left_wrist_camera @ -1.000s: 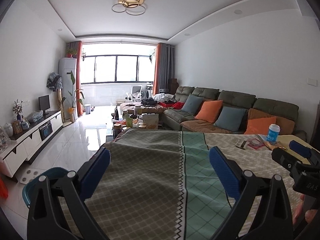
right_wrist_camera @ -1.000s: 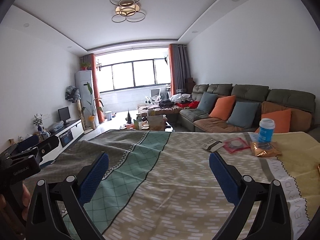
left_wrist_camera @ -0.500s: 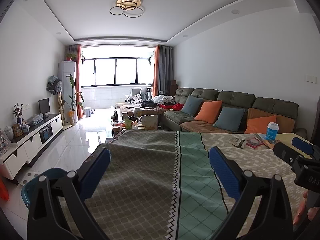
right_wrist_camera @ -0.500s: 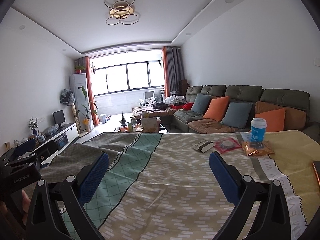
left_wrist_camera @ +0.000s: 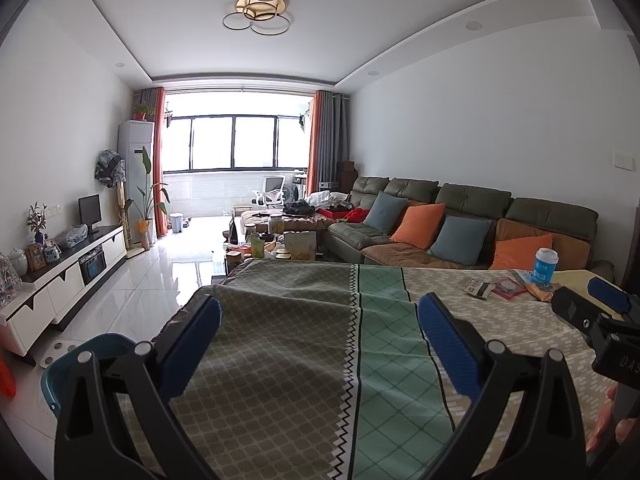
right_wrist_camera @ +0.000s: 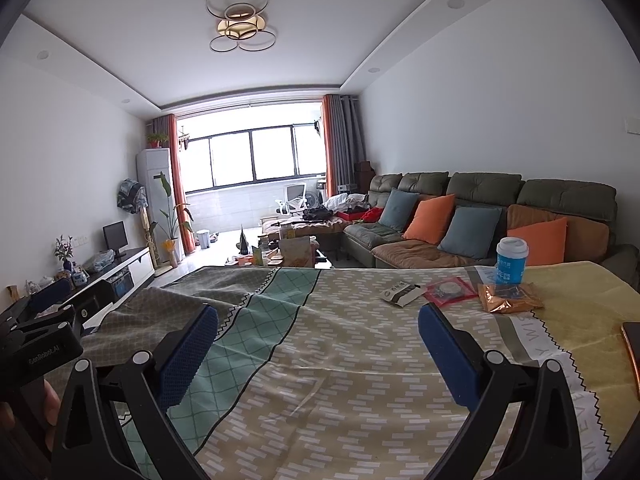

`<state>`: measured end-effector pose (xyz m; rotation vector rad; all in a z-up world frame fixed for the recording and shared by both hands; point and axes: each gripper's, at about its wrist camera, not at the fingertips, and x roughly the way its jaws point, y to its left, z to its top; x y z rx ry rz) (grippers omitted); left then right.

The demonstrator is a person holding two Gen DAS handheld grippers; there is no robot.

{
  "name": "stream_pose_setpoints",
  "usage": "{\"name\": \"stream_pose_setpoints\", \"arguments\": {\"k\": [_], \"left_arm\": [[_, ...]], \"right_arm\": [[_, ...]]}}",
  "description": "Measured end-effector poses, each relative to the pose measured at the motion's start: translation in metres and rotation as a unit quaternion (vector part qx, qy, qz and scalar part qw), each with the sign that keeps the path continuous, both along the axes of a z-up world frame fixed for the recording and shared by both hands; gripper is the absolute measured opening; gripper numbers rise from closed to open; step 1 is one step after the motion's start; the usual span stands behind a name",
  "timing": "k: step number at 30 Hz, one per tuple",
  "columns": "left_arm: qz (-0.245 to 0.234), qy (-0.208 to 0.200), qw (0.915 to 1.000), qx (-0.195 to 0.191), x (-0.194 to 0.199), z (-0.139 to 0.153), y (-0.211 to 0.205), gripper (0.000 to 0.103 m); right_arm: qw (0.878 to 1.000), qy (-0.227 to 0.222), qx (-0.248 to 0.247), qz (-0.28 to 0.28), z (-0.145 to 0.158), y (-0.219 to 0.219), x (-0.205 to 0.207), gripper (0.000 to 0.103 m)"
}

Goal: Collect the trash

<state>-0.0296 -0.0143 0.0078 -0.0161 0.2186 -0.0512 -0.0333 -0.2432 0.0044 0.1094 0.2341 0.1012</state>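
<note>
Trash lies at the far right of the cloth-covered table (right_wrist_camera: 340, 360): a black-and-white wrapper (right_wrist_camera: 401, 293), a red packet (right_wrist_camera: 447, 291), a crumpled orange foil wrapper (right_wrist_camera: 509, 299) and a blue paper cup with a white lid (right_wrist_camera: 511, 261). They also show in the left wrist view, wrapper (left_wrist_camera: 478, 289) and cup (left_wrist_camera: 545, 266). My right gripper (right_wrist_camera: 318, 324) is open and empty, well short of the trash. My left gripper (left_wrist_camera: 320, 316) is open and empty over the table's left part. A teal bin (left_wrist_camera: 86, 364) stands on the floor at the left.
A phone edge (right_wrist_camera: 631, 344) lies at the table's right edge. Beyond the table are a cluttered coffee table (right_wrist_camera: 288, 248), a green sofa with cushions (right_wrist_camera: 480, 216) and a TV cabinet (left_wrist_camera: 64, 276) along the left wall.
Both grippers have tilted slightly down and shifted; the trash now sits a little lower and nearer the middle in the right wrist view. Both stay open.
</note>
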Motion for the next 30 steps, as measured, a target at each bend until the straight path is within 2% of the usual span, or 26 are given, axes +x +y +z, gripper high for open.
{"name": "stream_pose_setpoints", "arguments": {"k": [30], "left_arm": [[0.002,0.000,1.0000,-0.001,0.0006,0.0006,0.0003,0.099]], "right_arm": [[1.000,-0.005,0.002,0.000,0.0036,-0.0060,-0.0016,0.100]]}}
